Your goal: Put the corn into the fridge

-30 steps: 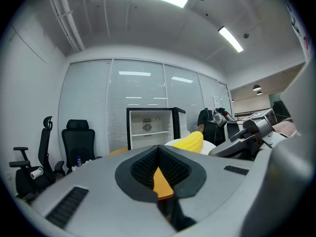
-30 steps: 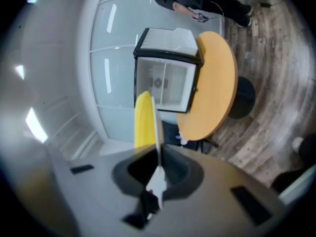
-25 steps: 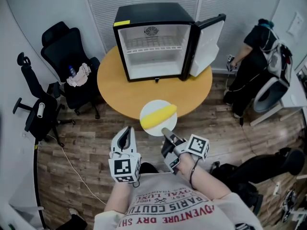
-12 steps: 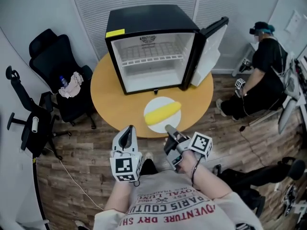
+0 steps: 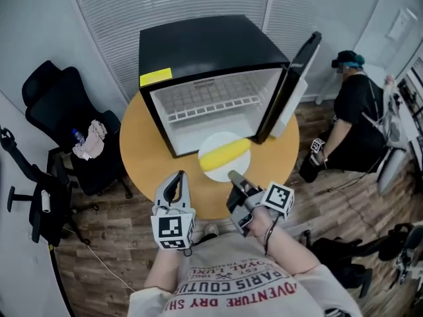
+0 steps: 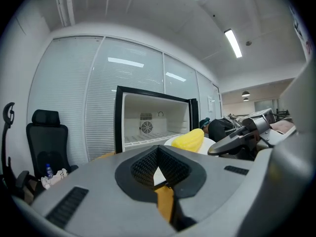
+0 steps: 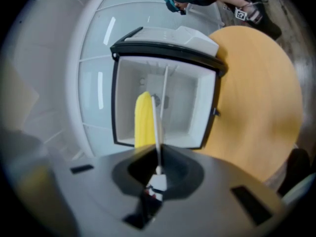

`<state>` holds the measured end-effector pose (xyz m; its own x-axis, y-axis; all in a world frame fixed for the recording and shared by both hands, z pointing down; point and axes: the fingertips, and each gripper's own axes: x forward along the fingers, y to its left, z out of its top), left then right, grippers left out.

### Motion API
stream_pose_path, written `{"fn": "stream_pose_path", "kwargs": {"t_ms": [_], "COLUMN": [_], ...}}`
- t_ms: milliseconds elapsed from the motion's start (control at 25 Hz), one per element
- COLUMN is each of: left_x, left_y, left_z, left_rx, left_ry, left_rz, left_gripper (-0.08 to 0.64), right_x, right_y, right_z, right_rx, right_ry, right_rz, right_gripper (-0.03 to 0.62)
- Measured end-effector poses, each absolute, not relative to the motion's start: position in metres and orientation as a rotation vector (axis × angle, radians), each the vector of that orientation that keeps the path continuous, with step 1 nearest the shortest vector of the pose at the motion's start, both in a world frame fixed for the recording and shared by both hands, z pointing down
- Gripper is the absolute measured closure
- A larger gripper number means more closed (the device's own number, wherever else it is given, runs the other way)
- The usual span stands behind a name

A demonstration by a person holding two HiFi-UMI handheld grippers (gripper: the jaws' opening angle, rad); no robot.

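A yellow corn cob (image 5: 225, 155) lies on a white plate (image 5: 213, 141), carried just in front of the open black fridge (image 5: 198, 51). My right gripper (image 5: 232, 176) is shut on the plate's near rim. In the right gripper view the plate (image 7: 157, 127) shows edge-on, with the corn (image 7: 143, 120) against the white fridge interior (image 7: 197, 107). My left gripper (image 5: 176, 177) is shut on nothing, to the left of the plate. In the left gripper view the corn (image 6: 188, 140) rises in front of the fridge (image 6: 148, 127). The fridge door (image 5: 301, 78) swings out to the right.
The fridge stands on a round wooden table (image 5: 142, 157). Two black office chairs (image 5: 63, 111) stand at the left, one holding a bottle and a cloth. A person in black (image 5: 357, 104) sits at the right on the wood floor side.
Both grippers and the plate with the corn have moved forward across the table towards the fridge. The plate now reaches the fridge's lower opening.
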<state>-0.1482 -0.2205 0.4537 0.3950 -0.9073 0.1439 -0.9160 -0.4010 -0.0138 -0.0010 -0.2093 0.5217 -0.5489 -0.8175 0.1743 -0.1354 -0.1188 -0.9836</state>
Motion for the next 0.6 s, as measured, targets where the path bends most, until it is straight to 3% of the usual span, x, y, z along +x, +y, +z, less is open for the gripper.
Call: {"fn": "stream_pose_path", "kwargs": {"t_ms": [600], "left_x": [-0.143], "left_y": [-0.3], "left_z": [0.455], "left_rx": [2.575], "left_ry": [-1.675], "left_rz": [0.191], "left_gripper": [0.531], "right_x": [0.005], "right_y": [-0.308], "right_z": [0.515], "right_rx": [-1.016], "right_ry": [1.627], "right_rz": [-1.721], "right_gripper": [0.555]}}
